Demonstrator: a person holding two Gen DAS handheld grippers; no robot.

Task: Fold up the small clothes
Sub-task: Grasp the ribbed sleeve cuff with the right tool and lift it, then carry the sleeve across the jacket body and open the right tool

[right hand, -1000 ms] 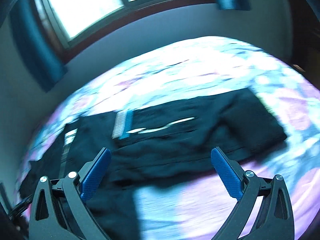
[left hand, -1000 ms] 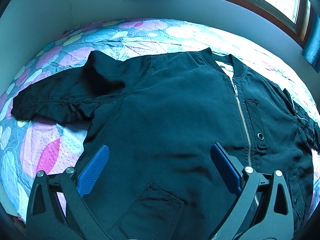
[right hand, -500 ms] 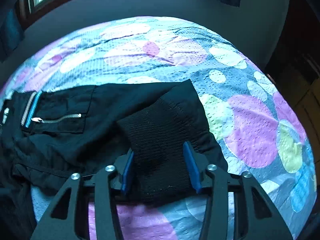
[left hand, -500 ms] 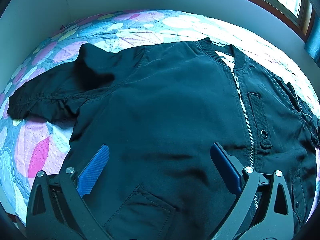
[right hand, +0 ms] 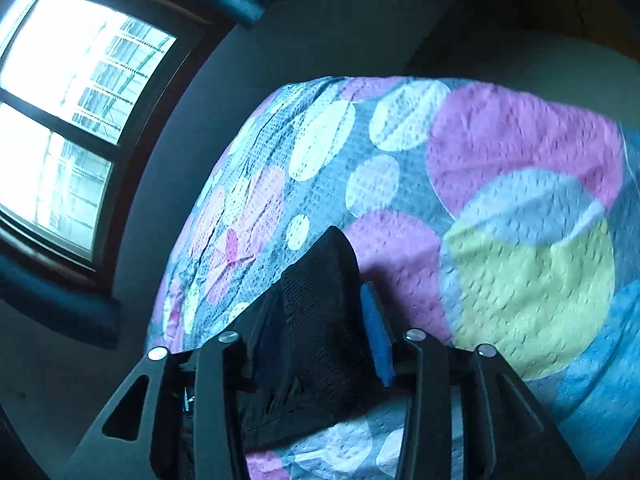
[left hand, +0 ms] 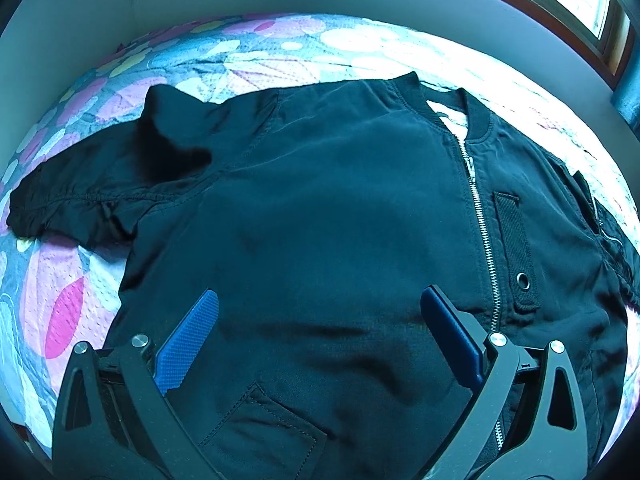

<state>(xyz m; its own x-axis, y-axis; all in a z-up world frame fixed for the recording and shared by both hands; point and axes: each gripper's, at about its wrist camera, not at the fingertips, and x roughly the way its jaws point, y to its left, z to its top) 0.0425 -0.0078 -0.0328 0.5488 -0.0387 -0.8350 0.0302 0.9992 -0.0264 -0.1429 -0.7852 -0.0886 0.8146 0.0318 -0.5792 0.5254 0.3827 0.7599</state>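
Note:
A small black zip-up jacket [left hand: 340, 208] lies front up on the dotted bedspread [left hand: 60, 300], its zipper [left hand: 480, 232] closed and one sleeve [left hand: 80, 196] stretched out to the left. My left gripper [left hand: 320, 312] hovers open over the jacket's lower front with nothing between its blue pads. In the right wrist view, my right gripper [right hand: 324, 296] is tilted and has the black knit sleeve cuff [right hand: 316, 344] between its pads. Its jaws are opening, and the cuff still fills the gap and stands raised off the bedspread [right hand: 520, 240].
The bed runs up to a grey wall [left hand: 120, 12] at the back. A window [right hand: 72, 100] with dark curtains sits to the left in the right wrist view, and a window frame [left hand: 560, 8] shows at the top right of the left wrist view.
My right gripper swung to the sleeve end, closed on the knit cuff and rolled over, lifting it. The left gripper edged slightly nearer over the jacket front and stayed open.

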